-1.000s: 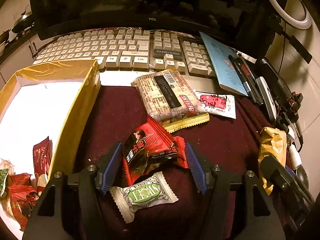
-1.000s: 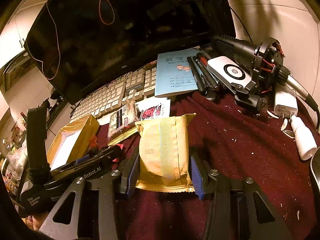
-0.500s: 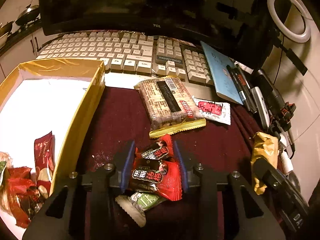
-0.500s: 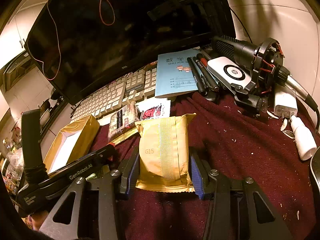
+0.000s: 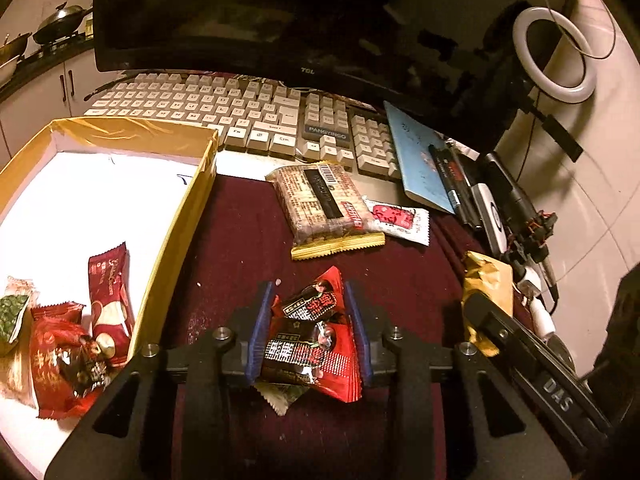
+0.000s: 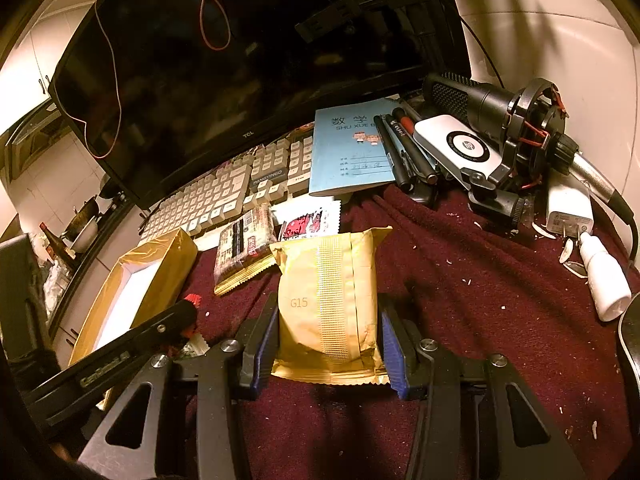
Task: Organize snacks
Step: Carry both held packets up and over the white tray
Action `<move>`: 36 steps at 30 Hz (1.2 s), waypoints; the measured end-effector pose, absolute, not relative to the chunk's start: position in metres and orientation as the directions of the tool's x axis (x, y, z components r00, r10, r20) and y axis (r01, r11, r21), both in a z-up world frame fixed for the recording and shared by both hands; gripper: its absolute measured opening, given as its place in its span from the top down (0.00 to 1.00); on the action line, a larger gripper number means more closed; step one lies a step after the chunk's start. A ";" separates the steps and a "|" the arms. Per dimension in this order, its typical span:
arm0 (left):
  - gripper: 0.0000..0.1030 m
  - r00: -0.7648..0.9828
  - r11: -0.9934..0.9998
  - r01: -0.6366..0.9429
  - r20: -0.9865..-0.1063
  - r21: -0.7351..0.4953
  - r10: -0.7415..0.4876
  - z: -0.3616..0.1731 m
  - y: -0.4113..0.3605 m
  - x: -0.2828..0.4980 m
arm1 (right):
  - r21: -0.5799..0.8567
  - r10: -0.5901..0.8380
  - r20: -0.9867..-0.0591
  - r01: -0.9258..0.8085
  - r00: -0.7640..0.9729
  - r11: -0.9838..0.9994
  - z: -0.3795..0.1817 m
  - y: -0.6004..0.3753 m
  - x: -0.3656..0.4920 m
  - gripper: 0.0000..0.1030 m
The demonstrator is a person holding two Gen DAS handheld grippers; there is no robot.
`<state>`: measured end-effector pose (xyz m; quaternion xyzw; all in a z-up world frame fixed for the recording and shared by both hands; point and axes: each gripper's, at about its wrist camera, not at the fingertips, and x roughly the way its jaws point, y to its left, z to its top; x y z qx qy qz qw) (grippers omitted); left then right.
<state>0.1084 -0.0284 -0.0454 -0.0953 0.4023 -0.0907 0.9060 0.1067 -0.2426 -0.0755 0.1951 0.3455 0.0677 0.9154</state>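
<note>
My left gripper (image 5: 308,300) is shut on a red and black snack packet (image 5: 312,344) and holds it above the maroon cloth; a green and white candy (image 5: 282,394) lies under it. The yellow box (image 5: 180,224) at left holds several snacks (image 5: 108,308). My right gripper (image 6: 328,320) is shut on a gold packet marked G15 (image 6: 328,300). A brown cracker pack (image 5: 324,204) and a white and red sachet (image 5: 396,220) lie on the cloth near the keyboard.
A keyboard (image 5: 240,116) and a dark monitor (image 5: 280,20) stand at the back. A blue notebook (image 6: 352,144), pens (image 6: 408,152), a microphone (image 6: 492,108), a white bottle (image 6: 604,276) and a ring light (image 5: 556,56) crowd the right side.
My left gripper has shut on the red and black packet and lifted it off the cloth, away from the green candy. The right gripper still holds the gold packet in place.
</note>
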 end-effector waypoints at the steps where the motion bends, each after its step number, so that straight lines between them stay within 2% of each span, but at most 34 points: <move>1: 0.67 0.662 0.964 0.087 -0.709 -0.250 -0.244 -0.045 -0.028 0.107 | 0.402 0.258 -0.606 0.010 0.752 0.916 -0.076 -0.242 0.107 0.55; 22: 0.67 0.672 0.947 0.100 -0.682 -0.304 -0.290 -0.038 -0.020 0.085 | 0.364 0.245 -0.609 -0.008 0.754 0.931 -0.076 -0.234 0.107 0.55; 28: 0.67 0.674 0.938 0.105 -0.670 -0.331 -0.312 -0.035 -0.014 0.077 | 0.382 0.276 -0.561 -0.051 0.781 0.923 -0.070 -0.235 0.098 0.55; 36: 0.67 0.693 0.927 0.101 -0.644 -0.360 -0.326 -0.026 -0.001 0.066 | 0.314 0.277 -0.521 -0.120 0.807 0.942 -0.060 -0.218 0.087 0.56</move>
